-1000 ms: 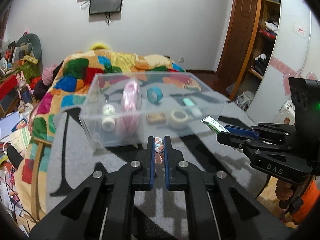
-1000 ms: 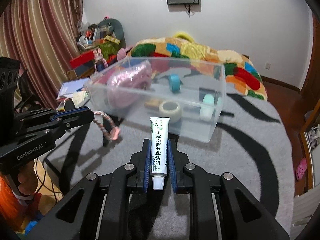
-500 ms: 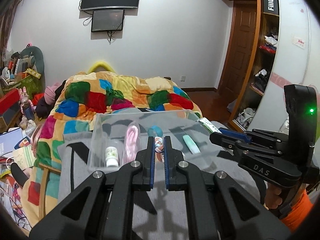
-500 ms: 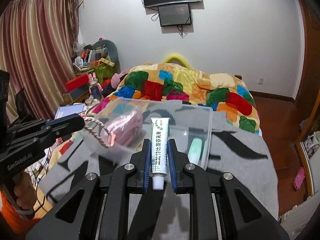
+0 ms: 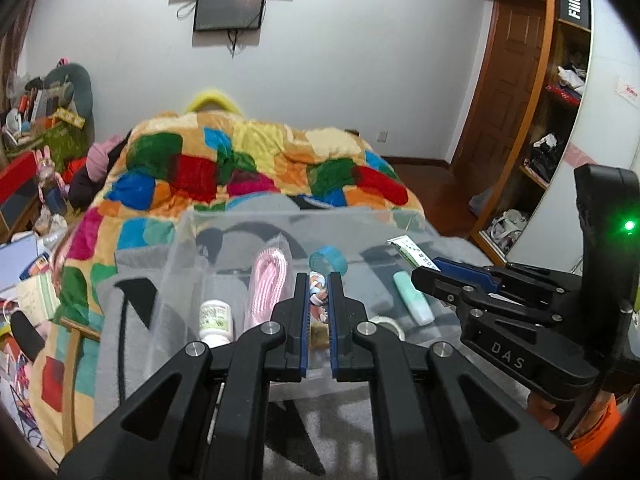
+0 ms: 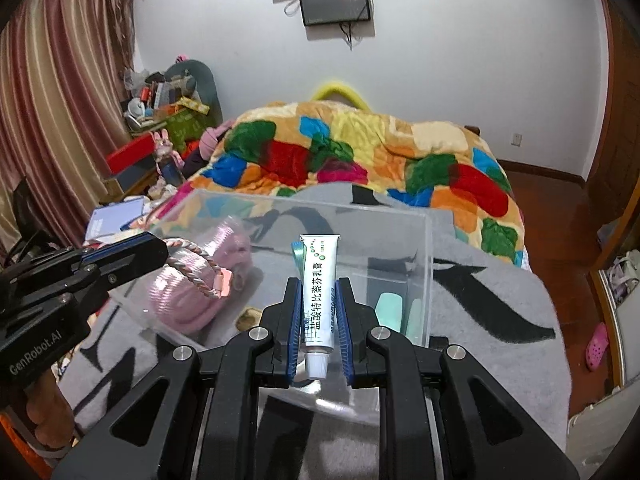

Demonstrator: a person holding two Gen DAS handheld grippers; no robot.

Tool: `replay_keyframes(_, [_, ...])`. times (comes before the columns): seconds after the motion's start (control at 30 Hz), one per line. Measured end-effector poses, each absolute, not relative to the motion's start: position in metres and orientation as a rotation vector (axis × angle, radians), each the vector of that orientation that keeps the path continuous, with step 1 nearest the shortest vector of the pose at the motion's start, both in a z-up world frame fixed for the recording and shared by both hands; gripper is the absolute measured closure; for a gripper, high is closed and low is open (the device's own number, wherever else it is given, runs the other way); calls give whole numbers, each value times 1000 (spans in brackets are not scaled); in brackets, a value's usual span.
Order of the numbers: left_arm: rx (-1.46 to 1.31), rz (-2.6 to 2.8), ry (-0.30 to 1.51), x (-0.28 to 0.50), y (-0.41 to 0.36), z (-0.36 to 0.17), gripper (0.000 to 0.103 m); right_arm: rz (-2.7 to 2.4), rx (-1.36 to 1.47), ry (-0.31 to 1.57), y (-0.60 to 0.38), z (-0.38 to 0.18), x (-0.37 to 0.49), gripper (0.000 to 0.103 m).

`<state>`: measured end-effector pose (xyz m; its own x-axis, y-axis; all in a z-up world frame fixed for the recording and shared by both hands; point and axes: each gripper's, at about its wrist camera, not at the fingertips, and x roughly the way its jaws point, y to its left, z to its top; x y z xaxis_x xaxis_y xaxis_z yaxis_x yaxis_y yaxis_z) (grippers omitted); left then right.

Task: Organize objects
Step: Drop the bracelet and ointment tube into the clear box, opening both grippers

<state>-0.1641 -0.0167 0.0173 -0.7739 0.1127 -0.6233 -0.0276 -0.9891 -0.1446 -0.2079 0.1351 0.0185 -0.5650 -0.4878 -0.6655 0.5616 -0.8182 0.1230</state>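
A clear plastic box (image 5: 188, 248) stands on a grey blanket; it also shows in the right wrist view (image 6: 424, 280). My left gripper (image 5: 319, 296) is shut on a braided pink-and-white bracelet (image 5: 318, 294), held over the box's near side; the bracelet (image 6: 200, 258) hangs from the left gripper (image 6: 158, 248) in the right wrist view. My right gripper (image 6: 318, 300) is shut on a white ointment tube (image 6: 318, 280), over the box's near right part. The tube's end (image 5: 412, 250) shows in the left wrist view, in the right gripper (image 5: 428, 274).
In the box lie a pink coil (image 5: 270, 280), a small white bottle (image 5: 216, 318), a teal tape ring (image 5: 328, 258), a mint tube (image 5: 412, 300), a white tape roll (image 5: 390, 326) and a brown piece (image 5: 320, 336). A patchwork quilt (image 5: 248, 168) covers the bed behind. Clutter lies at left.
Both grippers have tilted down and come closer to the box with their loads; the box now lies under the fingertips. Neither grip has changed.
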Motion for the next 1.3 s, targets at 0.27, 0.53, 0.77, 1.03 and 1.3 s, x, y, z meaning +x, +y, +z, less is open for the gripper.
replay_keyframes(0.27, [-1116,2850,-184,-174,-11,-3,96,-2325,995,208,124,2,-211,88])
replay_keyframes(0.53, [-1135,2811,-209,-170,-10,-3,93,-2295,1014,233,122,2,-208,79])
replay_keyframes(0.77, [-1083,2818,-203,-154,-15,9,93,-2293,955,214,129,17,-193,75])
replay_keyframes(1.03, [-994,2842,-167,-134,-15,30,74,-2278,861,165,140,39,-164,65])
replay_keyframes(1.3, [-976,2874,-170,-131,-19,33,68,-2298,797,138,151,51,-145,63])
